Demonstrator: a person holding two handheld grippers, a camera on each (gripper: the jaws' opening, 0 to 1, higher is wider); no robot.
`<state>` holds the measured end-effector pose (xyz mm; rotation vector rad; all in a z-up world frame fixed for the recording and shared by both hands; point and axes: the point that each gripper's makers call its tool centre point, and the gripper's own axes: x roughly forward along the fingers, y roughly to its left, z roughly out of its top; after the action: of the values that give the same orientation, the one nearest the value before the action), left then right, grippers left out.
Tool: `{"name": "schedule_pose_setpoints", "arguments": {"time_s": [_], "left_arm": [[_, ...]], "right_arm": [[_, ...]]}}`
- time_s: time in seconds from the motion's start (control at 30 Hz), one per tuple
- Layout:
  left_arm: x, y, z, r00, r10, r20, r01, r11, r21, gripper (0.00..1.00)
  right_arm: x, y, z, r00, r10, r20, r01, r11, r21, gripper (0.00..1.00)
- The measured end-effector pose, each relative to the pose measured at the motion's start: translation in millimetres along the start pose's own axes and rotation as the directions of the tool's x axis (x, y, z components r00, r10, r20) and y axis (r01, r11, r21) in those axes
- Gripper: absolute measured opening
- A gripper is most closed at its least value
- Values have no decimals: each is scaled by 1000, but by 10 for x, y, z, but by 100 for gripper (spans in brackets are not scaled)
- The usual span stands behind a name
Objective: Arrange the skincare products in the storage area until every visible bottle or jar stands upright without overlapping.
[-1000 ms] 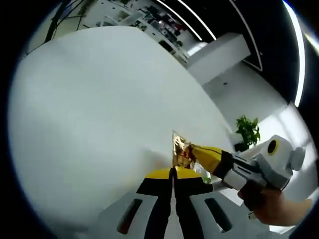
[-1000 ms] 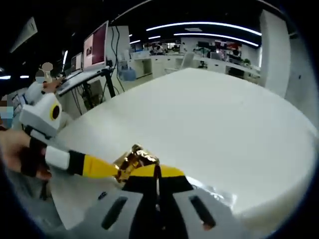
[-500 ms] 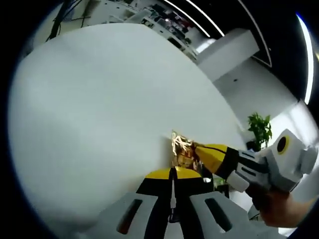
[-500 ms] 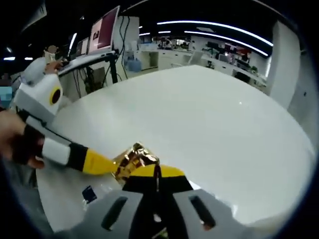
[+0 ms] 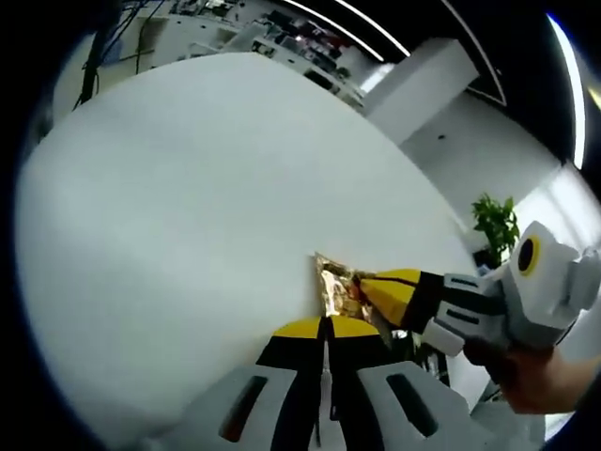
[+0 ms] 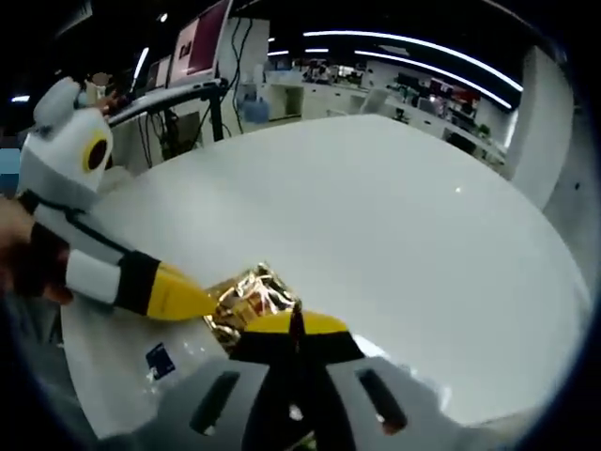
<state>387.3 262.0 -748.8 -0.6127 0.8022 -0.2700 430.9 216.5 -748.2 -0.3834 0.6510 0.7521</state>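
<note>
Crinkled glossy gold foil packet [image 6: 246, 303]; smooth matt white table [image 5: 188, 207].

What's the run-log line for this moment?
left claw: shut on gold foil packet | right claw: shut on same packet | white table: packet held above

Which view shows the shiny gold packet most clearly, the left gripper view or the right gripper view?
The right gripper view: there the gold packet shows its wide crinkled face, held between the tips of the left tongs and the right tongs. In the left gripper view the packet looks narrower and is partly covered by the right tongs.
</note>
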Motion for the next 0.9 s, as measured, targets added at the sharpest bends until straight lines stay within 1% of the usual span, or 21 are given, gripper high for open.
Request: {"name": "schedule_pose_setpoints", "arguments": {"time_s": [0.1, 0.3, 0.33, 0.37, 0.43, 0.47, 0.57, 0.67, 0.7, 0.73, 0.8, 0.83, 0.87, 0.9], "left_arm": [[-1, -11, 11, 1000, 1, 4, -1, 1000, 17, 0], [-21, -8, 20, 1000, 25, 8, -25, 994, 110, 0], [-33, 24, 39, 999, 47, 16, -49, 988, 148, 0], [-38, 14, 64, 999, 43, 27, -47, 982, 182, 0], [-57, -20, 58, 999, 35, 23, -39, 979, 200, 0], [-71, -25, 74, 999, 37, 26, -42, 973, 227, 3], [-99, -20, 127, 998, 53, 34, -61, 948, 314, 11], [-99, -67, 202, 998, 40, 50, -56, 926, 373, 14], [-89, -96, 236, 998, 27, 55, -47, 912, 407, 15], [-79, -120, 252, 998, 18, 55, -39, 903, 428, 16], [-46, -158, 274, 999, 9, 47, -31, 876, 482, 18], [-18, -180, 282, 999, 3, 42, -24, 857, 515, 19], [0, -192, 279, 999, 1, 36, -20, 845, 535, 20], [29, -203, 267, 1000, 1, 25, -15, 826, 563, 20]], "right_arm": [[7, -7, -8, 1000, -2, -9, 2, 1000, -6, 1], [-2, 7, -11, 1000, -3, -12, 3, 1000, -28, 1], [0, 6, -9, 1000, -3, -12, 3, 1000, -28, 1], [0, 6, -9, 1000, -2, -13, 2, 1000, -28, 1], [-1, 6, -7, 1000, -1, -13, 1, 999, -32, 1], [-5, 8, -6, 1000, -1, -13, 0, 999, -33, 1], [-15, 13, -4, 1000, -1, -13, 0, 999, -33, 1], [-22, 19, -2, 1000, 2, -16, -3, 999, -39, 1], [-23, 20, -2, 1000, 3, -17, -4, 999, -41, 1], [-24, 21, -2, 1000, 4, -18, -4, 999, -41, 1], [-26, 22, 0, 1000, 6, -18, -6, 999, -42, 1], [-28, 23, 0, 1000, 7, -18, -7, 999, -43, 1], [-29, 24, 0, 1000, 7, -18, -8, 999, -43, 1], [-29, 25, 0, 1000, 7, -18, -8, 999, -44, 1]]}}
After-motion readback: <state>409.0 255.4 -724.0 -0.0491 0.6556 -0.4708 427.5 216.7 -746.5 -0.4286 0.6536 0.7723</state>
